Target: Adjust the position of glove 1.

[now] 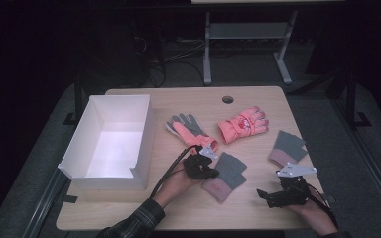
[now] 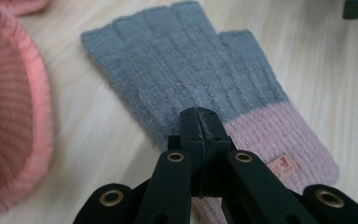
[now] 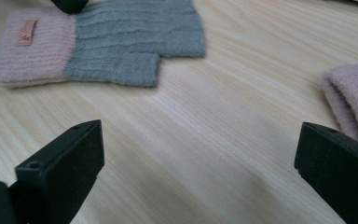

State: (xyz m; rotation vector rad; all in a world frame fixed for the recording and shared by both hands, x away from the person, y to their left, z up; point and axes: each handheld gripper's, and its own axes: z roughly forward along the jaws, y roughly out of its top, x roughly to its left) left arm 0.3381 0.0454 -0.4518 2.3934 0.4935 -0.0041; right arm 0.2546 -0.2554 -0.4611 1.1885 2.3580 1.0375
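Note:
A fingerless knit glove [image 1: 229, 172] [image 2: 177, 70], grey with a pale pink cuff, lies flat on the wooden table [image 1: 258, 101]. My left gripper [image 1: 213, 172] [image 2: 199, 112] is shut, its two black jaws pressed together, with their tips over the glove where grey meets pink. No fabric shows between them. A matching grey and pink glove [image 1: 287, 148] [image 3: 354, 98] lies at the right. My right gripper [image 1: 265, 197] [image 3: 200, 149] stands open low over bare wood between the two knit gloves, the first glove [image 3: 112, 42] ahead of it.
Two coral pink gloves lie farther back: one palm up with grey fingers [image 1: 191, 130], its cuff [image 2: 9, 116] close to my left gripper, and one [image 1: 243, 124] mid-table. A white open box [image 1: 146, 144] stands at the left. A cable hole [image 1: 227, 99] marks the far edge.

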